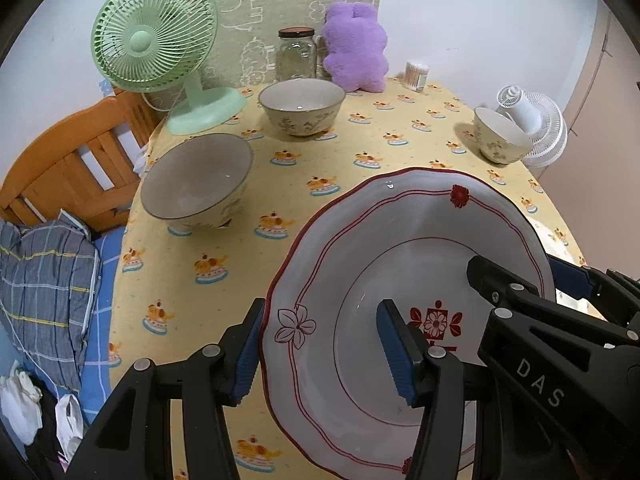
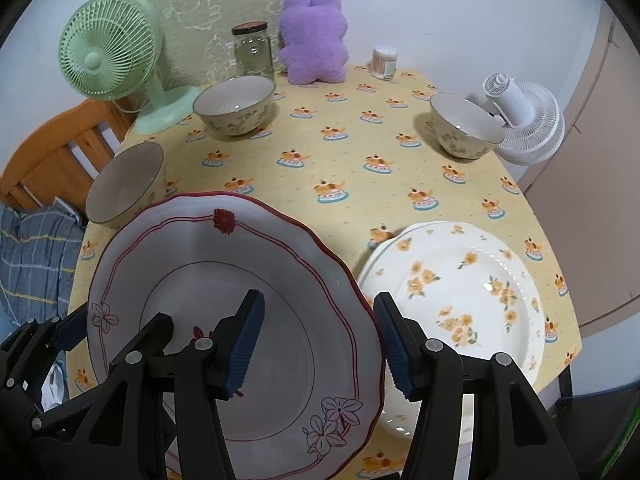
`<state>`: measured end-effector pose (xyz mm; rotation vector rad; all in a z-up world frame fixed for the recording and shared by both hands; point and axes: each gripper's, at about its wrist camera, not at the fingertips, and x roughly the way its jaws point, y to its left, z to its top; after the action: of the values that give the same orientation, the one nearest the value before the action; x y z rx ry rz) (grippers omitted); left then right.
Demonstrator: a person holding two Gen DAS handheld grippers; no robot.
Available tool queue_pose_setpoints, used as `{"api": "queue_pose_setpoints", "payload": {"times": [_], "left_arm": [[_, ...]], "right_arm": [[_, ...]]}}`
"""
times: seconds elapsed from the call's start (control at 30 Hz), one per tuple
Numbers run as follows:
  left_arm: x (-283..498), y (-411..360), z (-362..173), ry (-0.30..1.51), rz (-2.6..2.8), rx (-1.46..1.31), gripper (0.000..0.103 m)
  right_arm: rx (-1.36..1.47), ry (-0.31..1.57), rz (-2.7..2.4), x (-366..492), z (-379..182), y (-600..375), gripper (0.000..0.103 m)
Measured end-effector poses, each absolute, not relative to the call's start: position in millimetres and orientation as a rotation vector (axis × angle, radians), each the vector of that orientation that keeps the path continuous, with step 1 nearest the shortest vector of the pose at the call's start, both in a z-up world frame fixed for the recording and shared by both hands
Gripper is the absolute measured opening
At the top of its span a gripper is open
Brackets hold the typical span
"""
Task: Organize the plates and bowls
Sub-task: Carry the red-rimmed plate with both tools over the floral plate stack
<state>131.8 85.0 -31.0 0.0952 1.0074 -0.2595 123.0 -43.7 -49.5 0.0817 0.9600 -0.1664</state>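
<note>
Three bowls [image 2: 235,106] [image 2: 125,185] [image 2: 464,126], two plates, one red-rimmed [image 2: 224,320] and one orange-flowered [image 2: 468,300], two fans, green [image 2: 108,60] and white [image 2: 524,120], one glass jar [image 2: 253,50], one purple plush toy [image 2: 313,38], one cotton swab tub [image 2: 385,63]

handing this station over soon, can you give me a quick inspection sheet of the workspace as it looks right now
surface: table under a yellow tablecloth printed with small cartoon dogs.
job's things: red-rimmed plate held tilted above the cloth; orange-flower plate flat at the right, seemingly on another plate; three floral bowls, apart and empty.
clutter: green fan, glass jar, purple plush, cotton swab tub, white fan.
grippers: left claw and right claw each straddle opposite edges of the red-rimmed plate.
cables: a thin cord by the green fan's base.
surroundings: wooden bed frame, plaid bedding, pale wall.
</note>
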Motion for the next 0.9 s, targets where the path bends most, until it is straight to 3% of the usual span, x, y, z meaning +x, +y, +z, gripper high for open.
{"api": "queue_pose_setpoints", "payload": {"times": [0.9], "left_arm": [[123.0,-59.8,-43.9,1.081,-0.246,0.012,0.056]], "right_arm": [[0.025,1.029,-0.163,120.2,-51.2,-188.7,0.060]]}}
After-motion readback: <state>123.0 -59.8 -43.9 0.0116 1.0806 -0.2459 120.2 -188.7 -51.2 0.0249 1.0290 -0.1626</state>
